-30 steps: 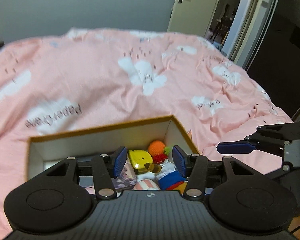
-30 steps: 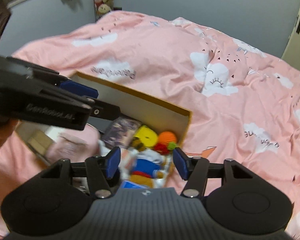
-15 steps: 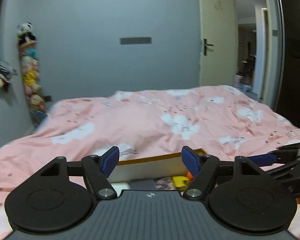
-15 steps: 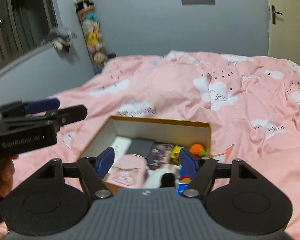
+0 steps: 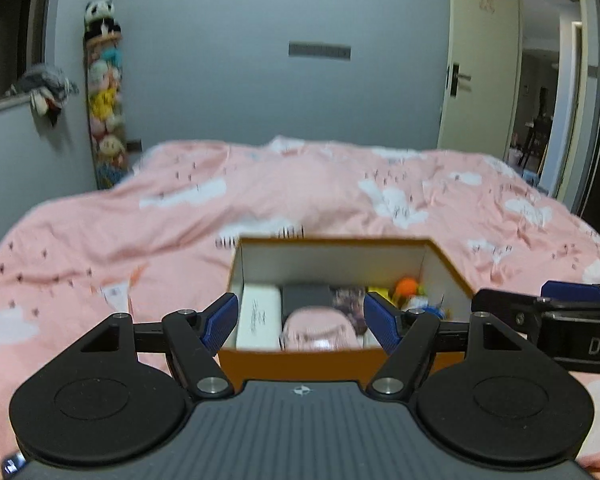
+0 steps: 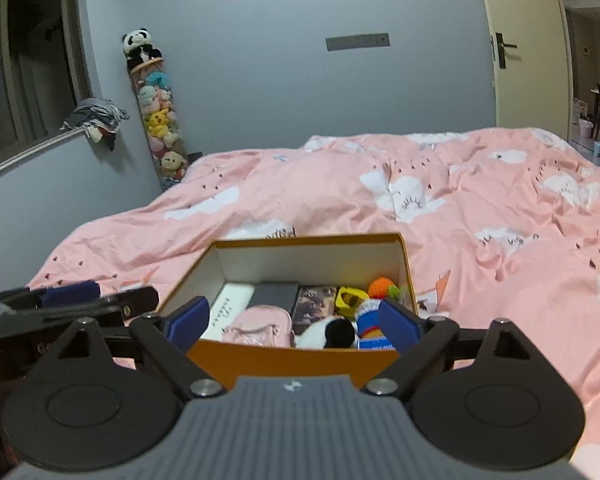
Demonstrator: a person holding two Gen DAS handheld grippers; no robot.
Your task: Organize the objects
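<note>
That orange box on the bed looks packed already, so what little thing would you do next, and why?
Probably draw both grippers back. The orange box already holds the pink pouch, toys and booklets; the left gripper is open and empty, the right gripper is opening with nothing gripped, and nothing loose shows on the pink duvet.

Left gripper (image 5: 300, 322) with jaws spread wide, nothing between its pads; right gripper (image 6: 294, 322) alongside, jaws opening, likewise holding nothing.

Box (image 6: 300, 356) on bed (image 6: 480, 208), apparently filled.
</note>
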